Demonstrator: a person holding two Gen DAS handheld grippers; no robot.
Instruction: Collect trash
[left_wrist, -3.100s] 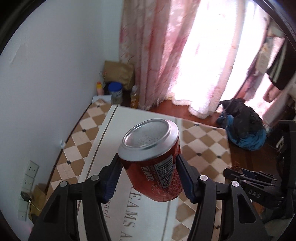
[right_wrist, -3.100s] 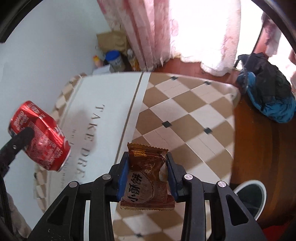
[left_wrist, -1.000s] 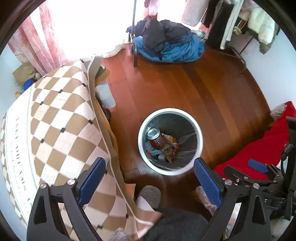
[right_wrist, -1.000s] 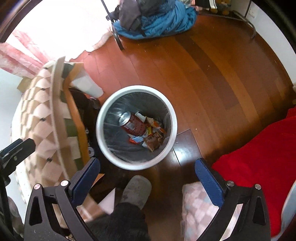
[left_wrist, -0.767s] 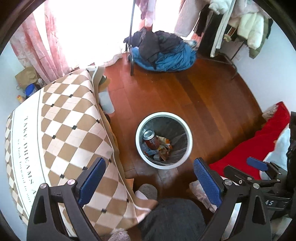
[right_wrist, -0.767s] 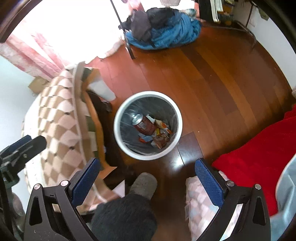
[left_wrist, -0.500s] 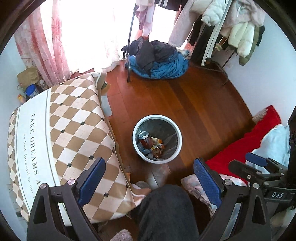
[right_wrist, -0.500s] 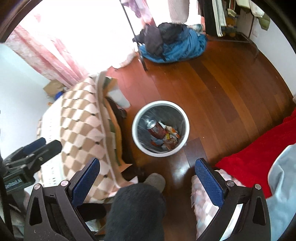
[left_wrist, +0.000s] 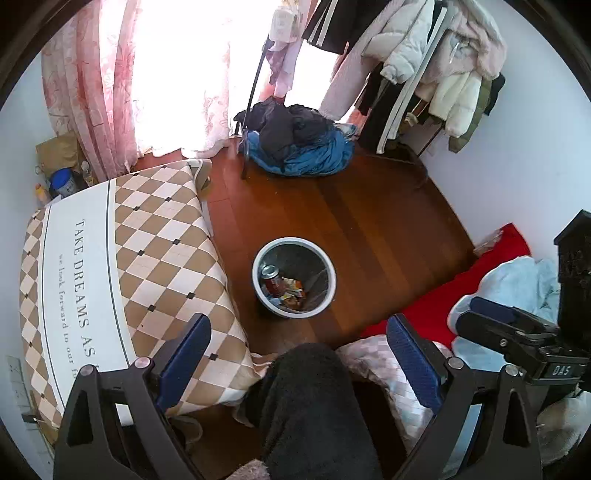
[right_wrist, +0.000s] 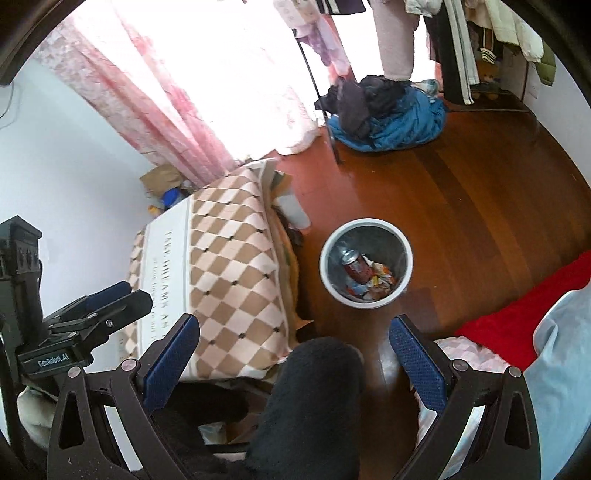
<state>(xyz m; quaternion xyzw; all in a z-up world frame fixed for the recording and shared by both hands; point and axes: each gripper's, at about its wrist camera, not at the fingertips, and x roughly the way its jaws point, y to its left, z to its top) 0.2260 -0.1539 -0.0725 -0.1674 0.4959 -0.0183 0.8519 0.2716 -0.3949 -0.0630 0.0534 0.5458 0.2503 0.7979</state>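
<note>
A white-rimmed waste bin stands on the wooden floor beside the table; it also shows in the right wrist view. Inside lie a red soda can and several snack wrappers. My left gripper is open and empty, held high above the bin. My right gripper is open and empty, also high above it. Each gripper appears at the edge of the other's view: the right one in the left wrist view, the left one in the right wrist view.
A table with a brown and white checkered cloth stands left of the bin. A pile of blue and dark clothes lies by a clothes rack. A red blanket lies at right. The person's dark-trousered leg is below the grippers.
Both grippers have risen and pulled back from the bin, which looks smaller now. The can and the wrapper, held 3 seconds ago, now lie in the bin.
</note>
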